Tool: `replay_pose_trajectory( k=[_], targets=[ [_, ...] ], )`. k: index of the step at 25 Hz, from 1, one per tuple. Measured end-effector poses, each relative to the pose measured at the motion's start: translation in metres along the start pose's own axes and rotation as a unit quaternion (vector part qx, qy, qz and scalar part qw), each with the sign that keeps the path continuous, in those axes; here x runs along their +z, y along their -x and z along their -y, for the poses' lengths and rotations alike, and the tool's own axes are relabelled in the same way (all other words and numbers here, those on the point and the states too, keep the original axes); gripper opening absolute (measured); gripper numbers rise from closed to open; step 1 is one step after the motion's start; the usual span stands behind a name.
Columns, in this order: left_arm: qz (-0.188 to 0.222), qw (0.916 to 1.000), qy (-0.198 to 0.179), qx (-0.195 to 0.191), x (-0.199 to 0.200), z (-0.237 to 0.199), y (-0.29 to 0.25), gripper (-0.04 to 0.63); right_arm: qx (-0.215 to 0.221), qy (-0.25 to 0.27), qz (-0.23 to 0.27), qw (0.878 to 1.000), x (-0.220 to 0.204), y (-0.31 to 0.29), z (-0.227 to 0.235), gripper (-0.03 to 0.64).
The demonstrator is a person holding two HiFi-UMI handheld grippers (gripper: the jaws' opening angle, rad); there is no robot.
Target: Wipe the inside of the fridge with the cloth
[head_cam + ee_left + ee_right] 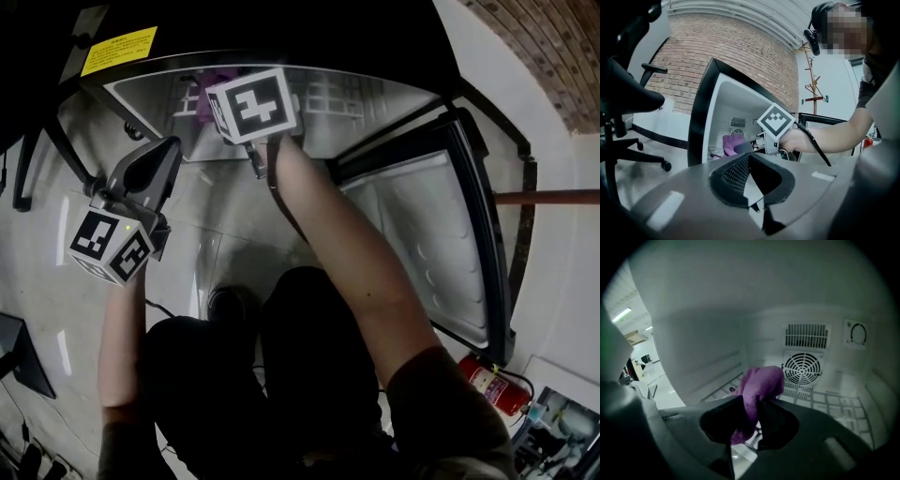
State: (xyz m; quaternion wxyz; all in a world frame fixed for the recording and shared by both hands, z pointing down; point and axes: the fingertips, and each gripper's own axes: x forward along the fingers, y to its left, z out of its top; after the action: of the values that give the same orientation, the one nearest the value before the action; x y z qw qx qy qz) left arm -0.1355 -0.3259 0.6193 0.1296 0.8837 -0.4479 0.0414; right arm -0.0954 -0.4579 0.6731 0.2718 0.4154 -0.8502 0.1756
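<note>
Your right gripper (750, 417) clamped on purple cloth (761, 383), inside fridge (689, 329) above wire shelf (829, 401); contact with surface not evident. Wiping stage, judged; next stroke needs cloth pressed flat to liner. Your left gripper (749, 176) closed, empty, outside fridge.

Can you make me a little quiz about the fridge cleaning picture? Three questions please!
1. What colour is the cloth clamped in the right gripper's jaws? A green, B purple, C yellow.
2. True or false: the left gripper is inside the fridge.
3. Fill the gap: on the fridge's back wall, behind the cloth, there is a round ____.

Key:
1. B.
2. False: it is outside the fridge, with its jaws together on nothing.
3. Fan.
</note>
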Motion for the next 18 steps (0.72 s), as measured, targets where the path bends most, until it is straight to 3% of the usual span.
replay_pose_trajectory(
  k=[14, 18],
  targets=[
    [0.006, 0.9973, -0.029, -0.068, 0.007, 0.041, -0.049, 0.017, -0.147, -0.034, -0.011, 0.989, -0.044, 0.068, 0.115, 0.08],
    [0.01, 0.9972, -0.021, -0.071, 0.005, 0.045, -0.055, 0.017, -0.162, -0.055, -0.003, 0.985, -0.049, 0.077, 0.125, 0.08]
  ],
)
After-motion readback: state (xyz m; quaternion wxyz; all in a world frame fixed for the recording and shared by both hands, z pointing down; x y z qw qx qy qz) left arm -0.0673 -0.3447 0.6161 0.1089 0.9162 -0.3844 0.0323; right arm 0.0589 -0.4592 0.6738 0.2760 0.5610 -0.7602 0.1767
